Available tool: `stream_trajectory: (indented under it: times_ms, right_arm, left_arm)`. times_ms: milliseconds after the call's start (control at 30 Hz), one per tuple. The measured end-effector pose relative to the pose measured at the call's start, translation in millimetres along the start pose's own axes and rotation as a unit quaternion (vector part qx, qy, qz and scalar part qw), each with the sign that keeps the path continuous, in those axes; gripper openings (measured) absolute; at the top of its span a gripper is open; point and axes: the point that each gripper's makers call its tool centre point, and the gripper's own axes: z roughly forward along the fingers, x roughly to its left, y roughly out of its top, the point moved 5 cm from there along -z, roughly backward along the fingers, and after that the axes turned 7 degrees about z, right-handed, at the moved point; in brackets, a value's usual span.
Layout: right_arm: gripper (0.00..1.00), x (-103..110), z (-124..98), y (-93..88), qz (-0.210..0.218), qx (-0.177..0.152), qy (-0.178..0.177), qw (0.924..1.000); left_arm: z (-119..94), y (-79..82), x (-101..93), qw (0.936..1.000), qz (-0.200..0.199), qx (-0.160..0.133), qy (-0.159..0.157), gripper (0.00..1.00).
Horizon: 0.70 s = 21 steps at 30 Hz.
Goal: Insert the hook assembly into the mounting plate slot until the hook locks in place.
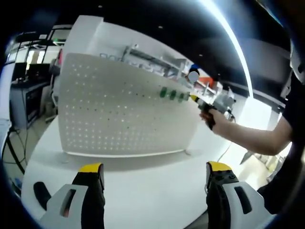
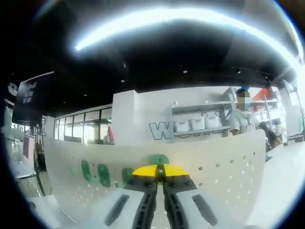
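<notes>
The pegboard (image 1: 124, 112) stands upright on the tabletop (image 1: 143, 186), face presented for insertion. The right hand-held gripper (image 2: 160, 172), jaws closed on a green hook (image 2: 159, 159), presses it against the board beside others already seated. The left hand-held gripper (image 1: 155, 174) waits wide, empty (held back).

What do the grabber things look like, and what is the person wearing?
The left gripper has two chunky black jaws with yellow tips and pale grey bodies with dark slots. The right gripper looks the same: black jaws, yellow tips, grey sides. The person's sleeve is dark and short.
</notes>
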Motion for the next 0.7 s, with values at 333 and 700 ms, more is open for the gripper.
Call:
stream_trajectory:
  times_ms: [333, 700]
  right_arm:
    - [0.0, -3.6, 0.7, -9.8, -0.002, 0.003, -0.004, 1.0]
    - [0.0, -5.7, 1.1, -10.1, -0.013, -0.001, -0.003, 0.9999]
  left_arm:
    - [0.0, -1.6, 2.2, 1.0, 0.0, 0.005, 0.0, 0.87]
    - [0.5, -1.3, 2.3, 1.0, 0.002, 0.006, -0.001, 0.87]
